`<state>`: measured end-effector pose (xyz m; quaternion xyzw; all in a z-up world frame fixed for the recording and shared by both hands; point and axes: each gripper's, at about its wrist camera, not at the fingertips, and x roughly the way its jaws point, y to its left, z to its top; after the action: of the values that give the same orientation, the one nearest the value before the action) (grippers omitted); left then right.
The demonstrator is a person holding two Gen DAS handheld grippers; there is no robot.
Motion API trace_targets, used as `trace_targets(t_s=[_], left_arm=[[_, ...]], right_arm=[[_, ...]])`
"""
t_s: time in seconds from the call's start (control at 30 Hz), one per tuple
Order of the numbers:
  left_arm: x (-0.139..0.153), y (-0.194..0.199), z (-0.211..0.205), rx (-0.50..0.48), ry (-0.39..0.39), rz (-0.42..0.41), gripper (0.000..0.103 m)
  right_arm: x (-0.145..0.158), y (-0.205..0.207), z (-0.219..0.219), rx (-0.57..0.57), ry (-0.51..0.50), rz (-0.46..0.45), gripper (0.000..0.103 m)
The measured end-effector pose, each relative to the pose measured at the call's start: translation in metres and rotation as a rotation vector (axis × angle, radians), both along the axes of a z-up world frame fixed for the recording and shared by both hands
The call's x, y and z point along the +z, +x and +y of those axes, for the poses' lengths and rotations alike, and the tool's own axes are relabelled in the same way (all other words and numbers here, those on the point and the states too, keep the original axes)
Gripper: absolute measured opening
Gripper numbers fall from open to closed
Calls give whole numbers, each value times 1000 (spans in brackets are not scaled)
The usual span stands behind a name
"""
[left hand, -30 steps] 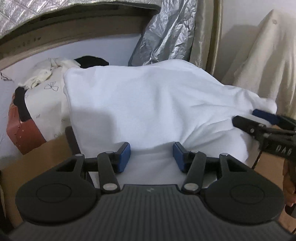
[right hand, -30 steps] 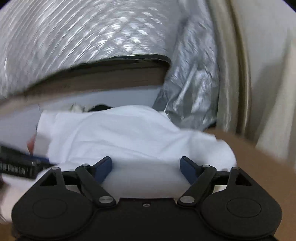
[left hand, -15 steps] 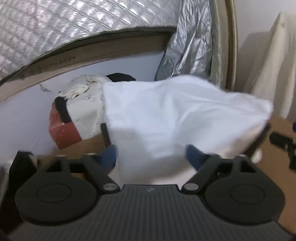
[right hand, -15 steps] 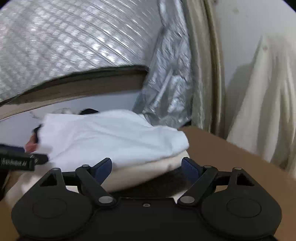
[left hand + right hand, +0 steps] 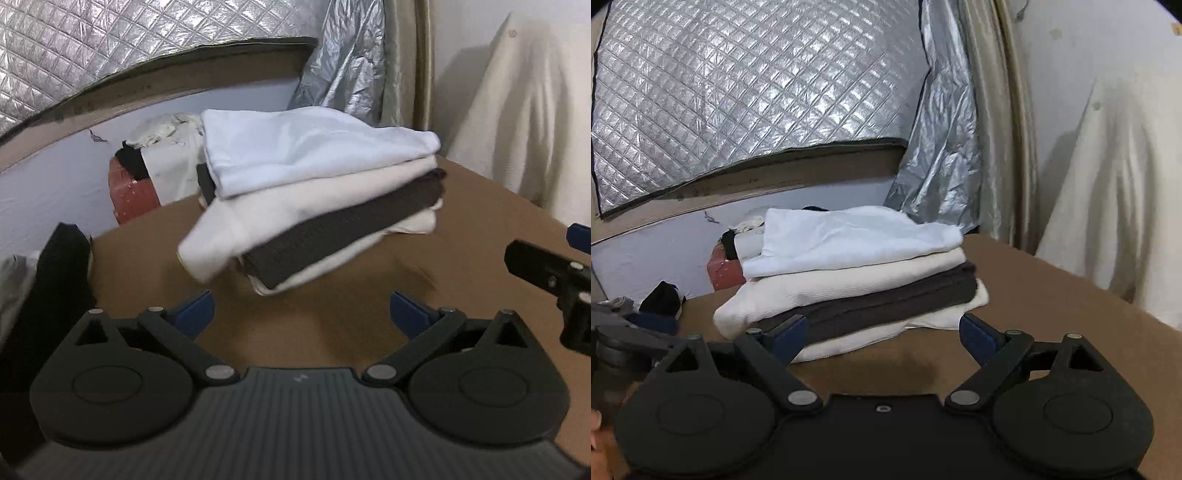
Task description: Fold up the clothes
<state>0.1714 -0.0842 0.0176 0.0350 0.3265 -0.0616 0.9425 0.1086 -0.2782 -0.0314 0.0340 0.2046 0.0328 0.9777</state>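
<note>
Stack: folded clothes [image 5: 317, 206] are sitting piled on the brown table [image 5: 461, 229], white shirt [image 5: 306, 151] on top.
Left gripper [image 5: 301, 312]: you're holding it spread wide, gripping nothing, just short of the stack.
Right gripper [image 5: 882, 332]: you're holding it released too, empty.

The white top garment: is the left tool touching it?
Apart. The left wrist view shows bare table between the left tool and the white top garment.

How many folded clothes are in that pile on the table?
4 visible: a white one on top, a cream one under it, a dark grey one next, and another cream one at the bottom. Thinner layers might be hidden between.
</note>
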Motion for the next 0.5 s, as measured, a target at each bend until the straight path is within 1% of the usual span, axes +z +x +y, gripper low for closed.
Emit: trace_targets(t_s=[0.1, 0.2, 0.23, 0.5], left_arm=[[-1, -19, -6, -1, 16, -16, 103], [-3, -43, -7, 12, 11, -66, 103], [-6, -49, -7, 13, 11, -71, 103], [-36, -77, -7, -15, 29, -12, 103]], right_arm=[[-2, -18, -2, -3, 3, 28, 92], [-5, -37, -3, -7, 7, 56, 92], [-6, -43, -4, -12, 13, 61, 92], [-20, -96, -6, -65, 76, 36, 92]])
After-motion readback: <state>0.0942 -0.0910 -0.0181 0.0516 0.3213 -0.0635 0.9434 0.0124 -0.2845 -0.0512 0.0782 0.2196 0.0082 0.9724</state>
